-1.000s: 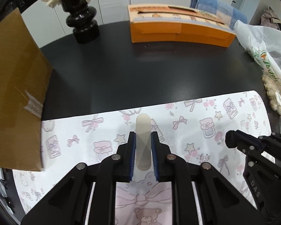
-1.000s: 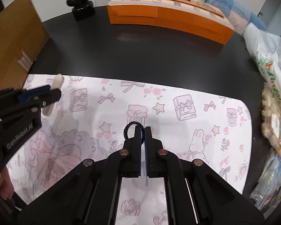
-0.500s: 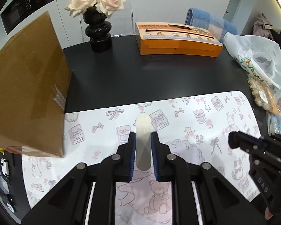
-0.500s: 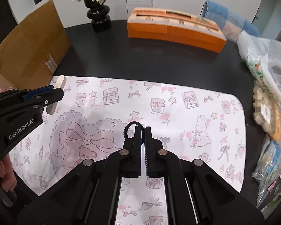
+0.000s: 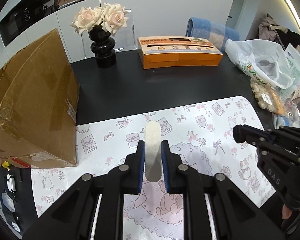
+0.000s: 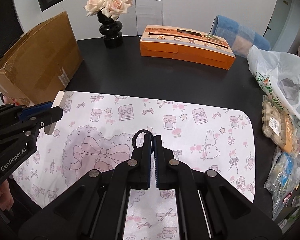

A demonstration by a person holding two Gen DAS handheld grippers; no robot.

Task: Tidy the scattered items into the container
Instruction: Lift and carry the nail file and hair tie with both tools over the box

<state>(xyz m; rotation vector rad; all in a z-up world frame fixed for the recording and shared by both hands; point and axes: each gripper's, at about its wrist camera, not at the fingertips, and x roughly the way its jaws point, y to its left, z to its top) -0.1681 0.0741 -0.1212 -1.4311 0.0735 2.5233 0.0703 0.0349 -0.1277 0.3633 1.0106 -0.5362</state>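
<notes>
My left gripper (image 5: 153, 146) is shut on a pale flat nail file (image 5: 153, 146), held above the patterned mat (image 5: 210, 132). From the right wrist view the same left gripper (image 6: 54, 108) shows at the left with the nail file (image 6: 57, 101) sticking out past its fingertips. My right gripper (image 6: 152, 140) is shut on a black hair tie (image 6: 137, 137), whose loop pokes out to the left of the fingers. In the left wrist view the right gripper (image 5: 240, 135) sits at the right edge. A brown cardboard box (image 5: 34, 104) stands at the left, its opening hidden.
On the black table (image 5: 150, 88) stand a black vase of pale roses (image 5: 103, 50), an orange carton (image 5: 178, 52), a white plastic bag (image 5: 264, 64) and snack packets (image 5: 270, 100). A person's hand (image 6: 4, 198) holds the left gripper's handle.
Both grippers have risen and pulled back from the table, so more of the box, vase and room shows. Each keeps its item.
</notes>
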